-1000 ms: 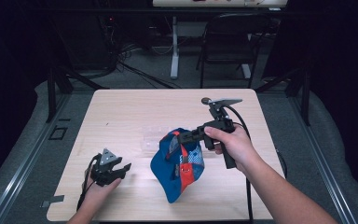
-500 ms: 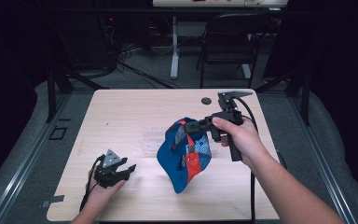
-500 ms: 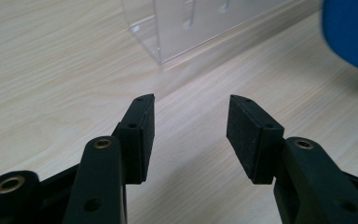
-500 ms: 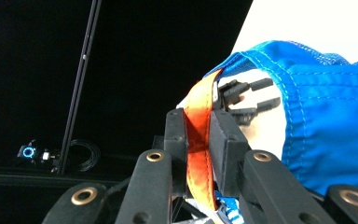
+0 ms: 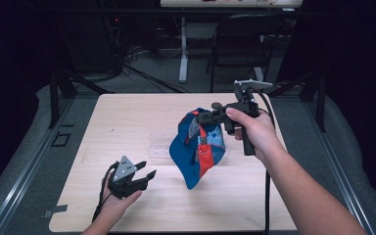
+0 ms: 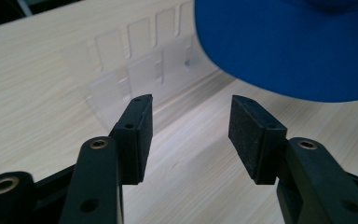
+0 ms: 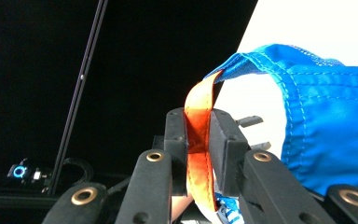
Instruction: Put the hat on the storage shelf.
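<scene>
Cap [image 5: 198, 147]: blue cloth with red panels, hanging clear of the table [image 5: 127, 122] at centre frame, brim pointing down.
Strap [image 7: 198, 154]: orange band at the cap's rear, serving as the hold point.
Right gripper [image 5: 206, 117]: jaws closing tight on the strap, carrying the whole cap.
Left gripper [image 5: 144, 176]: resting at lower left, jaws standing apart and just now widening, nothing between them.
Handling: seeming light and soft, drooping and swinging; likely sliding from a thin-strap pinch. The stiffer brim is offering a second hold.
Clear tray [image 6: 140, 60]: lying flat beneath the cap.
</scene>
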